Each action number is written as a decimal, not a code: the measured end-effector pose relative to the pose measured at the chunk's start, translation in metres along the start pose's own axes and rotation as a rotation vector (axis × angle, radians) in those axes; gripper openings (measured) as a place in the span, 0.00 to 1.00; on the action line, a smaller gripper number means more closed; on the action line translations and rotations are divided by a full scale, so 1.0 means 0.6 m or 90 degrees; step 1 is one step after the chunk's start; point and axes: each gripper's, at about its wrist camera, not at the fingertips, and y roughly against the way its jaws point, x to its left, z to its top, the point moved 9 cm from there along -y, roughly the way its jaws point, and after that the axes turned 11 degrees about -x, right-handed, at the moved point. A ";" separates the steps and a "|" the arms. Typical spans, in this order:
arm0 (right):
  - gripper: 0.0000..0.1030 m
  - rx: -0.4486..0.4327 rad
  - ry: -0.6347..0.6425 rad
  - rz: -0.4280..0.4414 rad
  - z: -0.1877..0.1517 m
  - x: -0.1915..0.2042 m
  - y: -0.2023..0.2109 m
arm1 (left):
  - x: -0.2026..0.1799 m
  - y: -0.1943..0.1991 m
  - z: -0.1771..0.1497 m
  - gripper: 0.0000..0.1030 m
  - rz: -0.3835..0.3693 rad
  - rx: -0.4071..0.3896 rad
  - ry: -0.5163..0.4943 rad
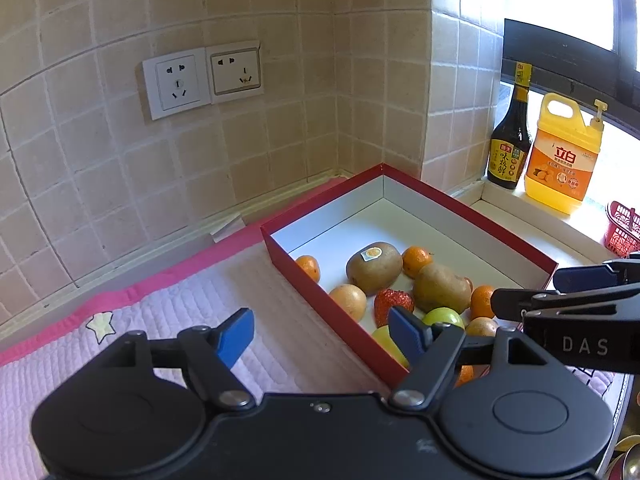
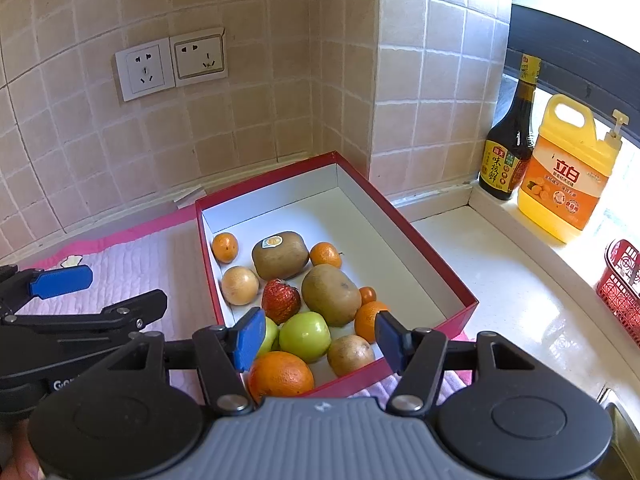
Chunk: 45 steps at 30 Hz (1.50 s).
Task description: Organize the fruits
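A red box [image 2: 420, 240] with a white inside holds several fruits bunched at its near end: two kiwis [image 2: 280, 254], a strawberry [image 2: 280, 300], a green apple [image 2: 305, 336], an orange [image 2: 280, 374] and small mandarins [image 2: 225, 246]. My right gripper [image 2: 320, 340] hovers over the near fruits, open, with the apple seen in the gap and neither pad touching it. My left gripper [image 1: 320, 334] is open and empty. It straddles the left wall of the box [image 1: 320, 300], one pad over the mat and one over the fruits. Each gripper shows at the side of the other's view.
The box lies on a pink quilted mat [image 1: 160, 320] in a tiled corner with two wall sockets [image 1: 200, 80]. On the sill to the right stand a dark sauce bottle [image 2: 510, 148] and a yellow detergent jug [image 2: 568, 176], with a red basket [image 2: 620, 288] beside them.
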 end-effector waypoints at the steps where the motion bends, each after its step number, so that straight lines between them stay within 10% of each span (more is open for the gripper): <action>1: 0.61 0.001 0.001 0.000 0.000 0.000 -0.001 | -0.001 0.000 0.000 0.86 0.001 -0.001 -0.003; 45: 0.61 0.016 0.009 0.013 -0.013 0.005 -0.015 | 0.038 0.000 -0.005 0.93 0.125 -0.028 -0.054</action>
